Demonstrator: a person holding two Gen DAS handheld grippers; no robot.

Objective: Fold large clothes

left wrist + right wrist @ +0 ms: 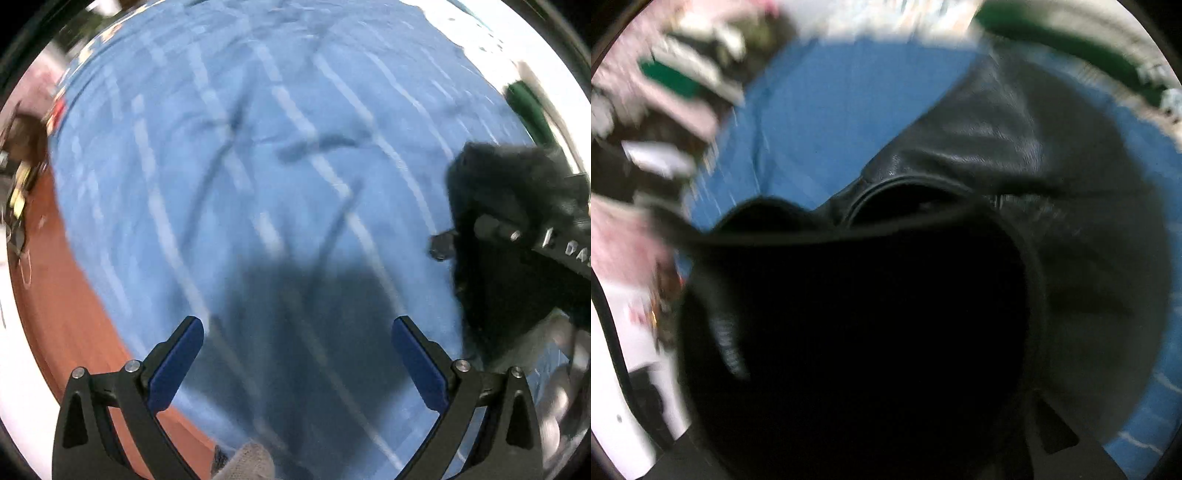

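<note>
A black leather jacket (979, 122) lies over a blue cloth (258, 147) with pale stripes, its dark folds filling the near part of the right wrist view and hiding the right tongs, so their state cannot be told. The left tongs (297, 358) hang wide open and empty above the cloth, the jacket at the right edge.

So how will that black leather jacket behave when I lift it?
The black leather jacket probably drapes floppily, since it creases and hangs in front of the right camera. Its glossy grain suggests slipperiness. Likely heavy; it sags onto the blue sheet.
</note>
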